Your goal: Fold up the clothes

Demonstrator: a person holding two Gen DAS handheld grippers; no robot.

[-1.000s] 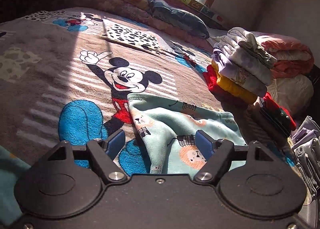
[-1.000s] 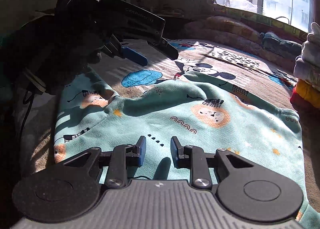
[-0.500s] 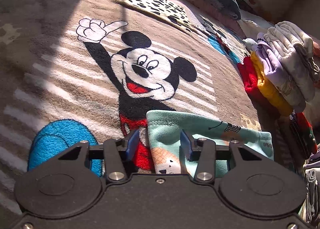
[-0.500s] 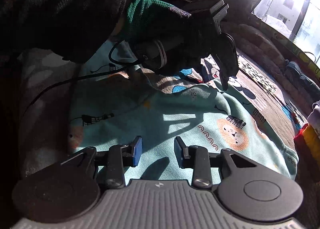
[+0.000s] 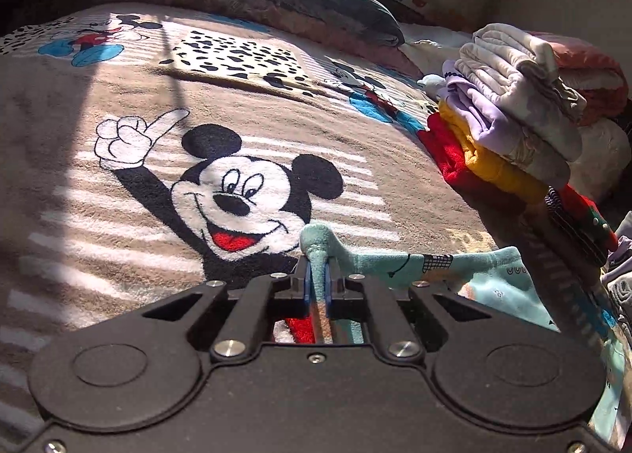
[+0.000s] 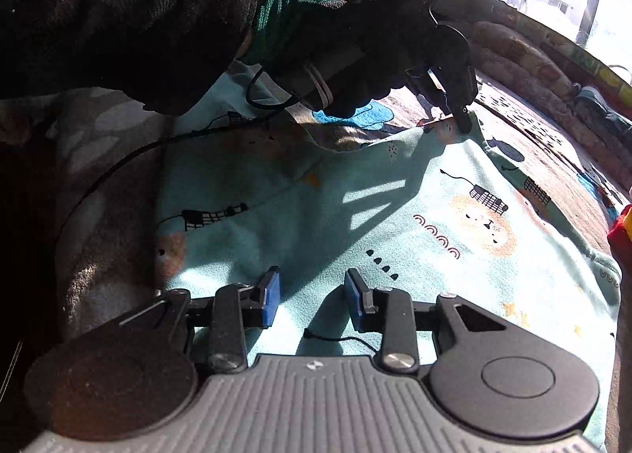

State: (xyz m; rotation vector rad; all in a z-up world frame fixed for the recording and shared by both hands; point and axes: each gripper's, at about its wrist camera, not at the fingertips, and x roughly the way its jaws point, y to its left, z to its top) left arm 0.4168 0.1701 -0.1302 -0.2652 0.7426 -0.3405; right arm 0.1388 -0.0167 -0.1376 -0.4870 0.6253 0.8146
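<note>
A big Mickey Mouse blanket (image 5: 158,144) covers the bed. On it lies a mint-green baby garment (image 6: 355,216) with little lions and nets printed on it. The left gripper (image 5: 316,279) pinches a corner of the garment tight between its blue pads, just below Mickey's smiling face. The right gripper (image 6: 312,295) hovers over the near part of the garment with its fingers apart, holding nothing. A dark sleeve (image 6: 118,18) with a green cuff reaches across above the garment. A stack of folded clothes (image 5: 509,129) sits at the blanket's right edge.
</note>
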